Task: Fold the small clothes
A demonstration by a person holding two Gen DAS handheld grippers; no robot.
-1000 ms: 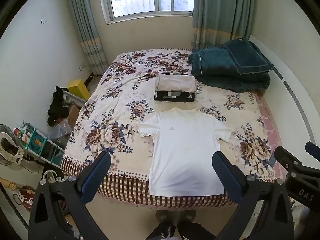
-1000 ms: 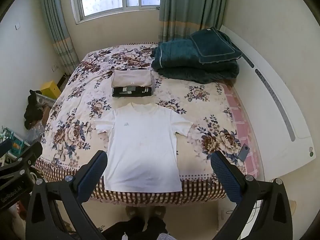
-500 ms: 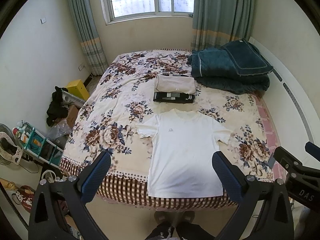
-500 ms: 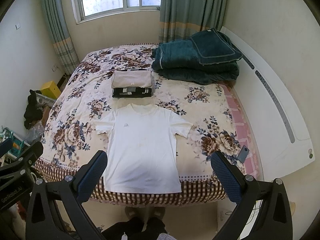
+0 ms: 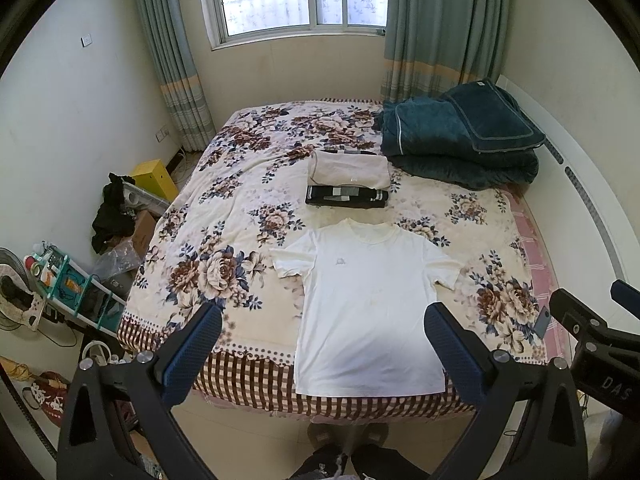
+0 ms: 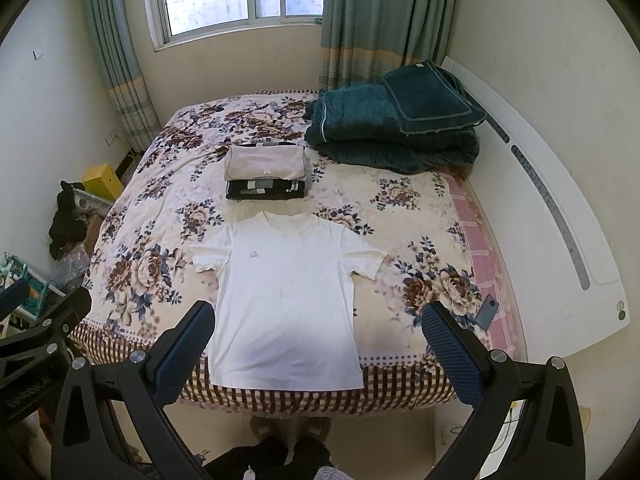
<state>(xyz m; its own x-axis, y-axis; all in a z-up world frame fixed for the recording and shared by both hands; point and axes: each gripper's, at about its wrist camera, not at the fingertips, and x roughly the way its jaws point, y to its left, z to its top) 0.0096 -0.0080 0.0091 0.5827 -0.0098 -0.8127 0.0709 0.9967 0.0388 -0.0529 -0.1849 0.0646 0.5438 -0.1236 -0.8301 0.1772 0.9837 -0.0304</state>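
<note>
We log one white T-shirt (image 5: 370, 312) flat on the flowered bed (image 5: 224, 216), collar toward the window, hem at the near edge, long axis running away from us; left gripper (image 5: 320, 354) and right gripper (image 6: 318, 350) spread wide above, holding nothing.

1. "DAS": white capitals on the black body of the right gripper (image 5: 600, 344), seen at the right edge of the left wrist view; the lettering is cut off by the frame.

2. Faint grey lettering on the black body of the left gripper (image 6: 36, 344), at the left edge of the right wrist view; too dim and skewed to read.

3. Small grey chest emblem on the white T-shirt (image 5: 370, 304) lying at the near edge of the bed (image 5: 224, 208); too small to read.
</note>
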